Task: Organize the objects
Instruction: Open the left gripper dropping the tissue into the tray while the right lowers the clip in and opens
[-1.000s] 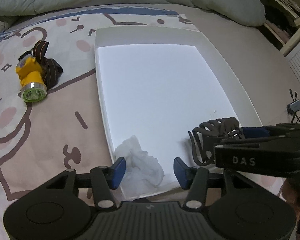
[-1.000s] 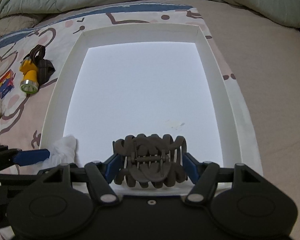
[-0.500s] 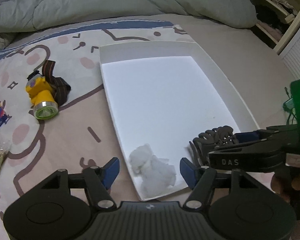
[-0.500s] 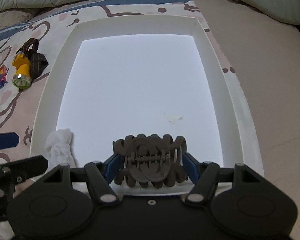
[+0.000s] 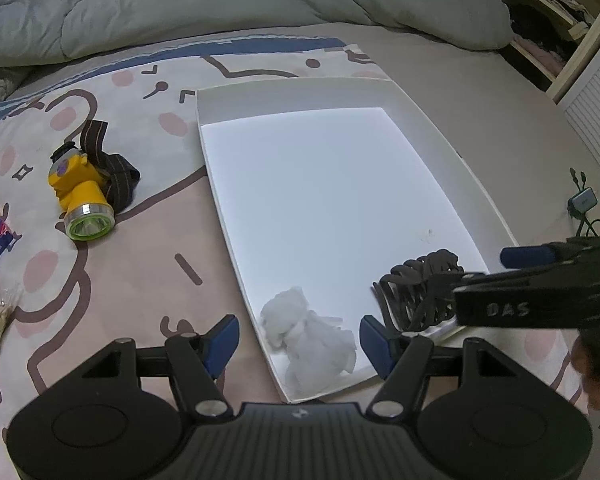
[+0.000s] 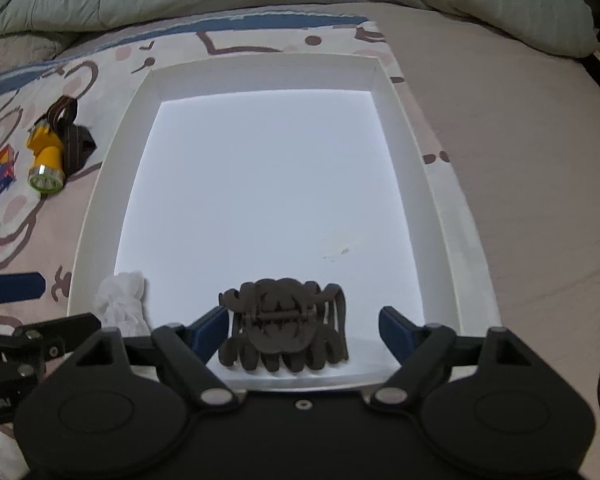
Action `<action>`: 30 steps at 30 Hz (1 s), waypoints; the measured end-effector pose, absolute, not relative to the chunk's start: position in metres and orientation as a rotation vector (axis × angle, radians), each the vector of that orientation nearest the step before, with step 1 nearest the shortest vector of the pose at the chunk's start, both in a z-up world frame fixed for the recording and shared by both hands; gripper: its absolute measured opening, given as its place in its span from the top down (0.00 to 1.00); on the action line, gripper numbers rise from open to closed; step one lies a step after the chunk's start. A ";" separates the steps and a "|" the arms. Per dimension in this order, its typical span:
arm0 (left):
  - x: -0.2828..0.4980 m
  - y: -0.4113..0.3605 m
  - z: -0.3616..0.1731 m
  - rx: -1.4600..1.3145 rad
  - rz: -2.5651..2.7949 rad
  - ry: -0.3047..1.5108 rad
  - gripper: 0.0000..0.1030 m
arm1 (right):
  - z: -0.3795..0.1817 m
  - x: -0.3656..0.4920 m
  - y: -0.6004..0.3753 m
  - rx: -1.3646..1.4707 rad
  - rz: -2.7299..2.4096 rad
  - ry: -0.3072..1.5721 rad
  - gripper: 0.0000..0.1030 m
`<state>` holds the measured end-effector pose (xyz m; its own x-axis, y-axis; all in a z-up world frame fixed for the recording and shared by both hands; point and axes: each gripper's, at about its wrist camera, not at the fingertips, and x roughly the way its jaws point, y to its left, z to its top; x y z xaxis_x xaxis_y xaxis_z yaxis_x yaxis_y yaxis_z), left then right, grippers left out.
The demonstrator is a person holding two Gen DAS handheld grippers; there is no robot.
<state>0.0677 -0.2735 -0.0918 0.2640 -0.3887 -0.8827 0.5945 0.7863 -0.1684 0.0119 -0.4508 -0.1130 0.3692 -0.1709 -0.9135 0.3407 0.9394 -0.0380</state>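
Left gripper (image 5: 298,340): I am holding it with its jaws released over the near left corner of the white tray (image 5: 440,132); the pads have just been spreading and are touching nothing.
Crumpled white tissue (image 5: 308,336): it is lying loose inside the tray's near corner, between my left pads but clear of both.
Right gripper (image 6: 302,326): I am keeping it released; its jaws have just been widening, and the right pad is standing apart from the clip.
Brown claw hair clip (image 6: 284,326): it is resting on the tray floor at the near edge, between the right pads; I cannot tell whether the left pad is touching it.
Yellow headlamp (image 5: 82,196): it is lying on the patterned bedsheet (image 5: 140,264), left of the tray, beside a small colourful box (image 6: 1,172).
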 end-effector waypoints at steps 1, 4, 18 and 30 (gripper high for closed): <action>0.068 -0.274 -0.092 0.213 -0.671 1.122 0.35 | -0.111 0.010 -0.452 0.173 -0.333 1.142 0.20; 0.068 -0.274 -0.093 0.218 -0.665 1.124 0.33 | -0.106 0.005 -0.457 0.187 -0.342 1.126 0.20; 0.071 -0.268 -0.084 0.201 -0.631 1.088 0.07 | -0.094 -0.010 -0.459 0.176 -0.393 1.074 0.03; 0.074 -0.263 -0.082 0.191 -0.574 1.043 0.02 | -0.088 -0.018 -0.458 0.169 -0.435 1.054 0.00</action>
